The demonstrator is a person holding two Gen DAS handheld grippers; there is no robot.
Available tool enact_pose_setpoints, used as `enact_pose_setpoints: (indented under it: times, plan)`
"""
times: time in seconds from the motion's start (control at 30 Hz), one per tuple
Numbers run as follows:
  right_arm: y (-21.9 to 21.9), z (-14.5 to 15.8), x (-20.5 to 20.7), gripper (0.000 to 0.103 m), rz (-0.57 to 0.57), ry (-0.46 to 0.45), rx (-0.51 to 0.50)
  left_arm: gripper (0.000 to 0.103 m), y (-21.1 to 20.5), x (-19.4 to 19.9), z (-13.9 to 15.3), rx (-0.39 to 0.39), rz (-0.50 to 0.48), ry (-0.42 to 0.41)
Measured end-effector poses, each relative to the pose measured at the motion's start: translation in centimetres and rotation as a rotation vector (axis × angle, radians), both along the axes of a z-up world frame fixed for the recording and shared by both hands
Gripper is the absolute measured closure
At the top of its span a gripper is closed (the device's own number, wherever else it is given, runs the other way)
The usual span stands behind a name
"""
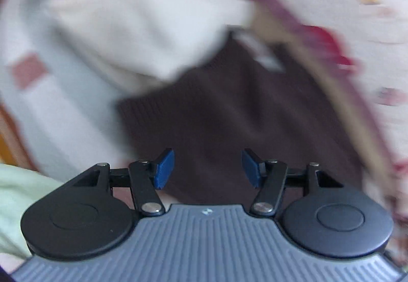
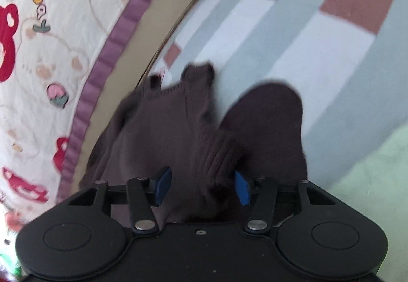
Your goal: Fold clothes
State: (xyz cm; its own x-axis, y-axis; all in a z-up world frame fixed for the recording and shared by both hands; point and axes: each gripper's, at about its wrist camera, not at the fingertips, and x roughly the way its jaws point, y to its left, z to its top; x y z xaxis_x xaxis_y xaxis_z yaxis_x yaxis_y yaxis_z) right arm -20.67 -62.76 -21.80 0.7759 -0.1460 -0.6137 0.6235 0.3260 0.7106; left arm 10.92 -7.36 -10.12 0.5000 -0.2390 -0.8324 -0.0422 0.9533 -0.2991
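Note:
A dark brown knit sweater (image 2: 158, 134) lies bunched on the checked bedsheet (image 2: 293, 47), one ribbed cuff (image 2: 216, 157) folded toward me. My right gripper (image 2: 202, 186) is open just over it, and the cuff and body fabric sit between its blue pads (image 2: 241, 187). In the left wrist view, which is motion-blurred, the same sweater (image 1: 229, 113) fills the middle. My left gripper (image 1: 207, 168) hovers open at its near edge with nothing pinched between its pads (image 1: 164, 170).
A white cloth (image 1: 127, 22), blurred, lies across the sweater's far left side. A cartoon-print blanket with purple trim (image 2: 51, 65) borders the sheet. A pale green cloth (image 2: 369, 175) lies near the right gripper and shows as a green cloth (image 1: 23, 200) in the left view.

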Motion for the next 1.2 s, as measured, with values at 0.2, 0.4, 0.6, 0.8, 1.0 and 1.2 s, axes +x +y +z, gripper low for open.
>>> enact_pose_setpoints:
  times: [0.2, 0.4, 0.6, 0.8, 1.0, 1.2]
  plan:
    - [1.3, 1.9, 3.1, 0.065, 0.096, 0.130, -0.236, 0.045, 0.4, 1.4, -3.0, 0.133, 0.118, 0.027]
    - [6.0, 7.4, 3.1, 0.087, 0.113, 0.356, -0.818, 0.045, 1.1, 1.6, -4.4, 0.142, 0.150, -0.006]
    - [4.3, 7.5, 1.7, 0.087, 0.117, 0.390, -0.775, 0.044, -1.0, 1.3, -4.6, 0.118, 0.026, -0.001]
    - [1.7, 4.7, 1.8, 0.078, 0.138, 0.354, -0.590, 0.044, -4.7, 0.2, -4.7, 0.366, -0.135, -0.053]
    - [0.7, 3.5, 1.7, 0.066, 0.115, 0.296, -0.506, 0.044, -2.0, 2.1, -5.4, 0.159, 0.049, -0.005]
    - [-0.5, 2.5, 1.8, 0.061, 0.093, 0.234, -0.432, 0.037, 0.0, 3.2, -6.1, 0.067, 0.150, 0.001]
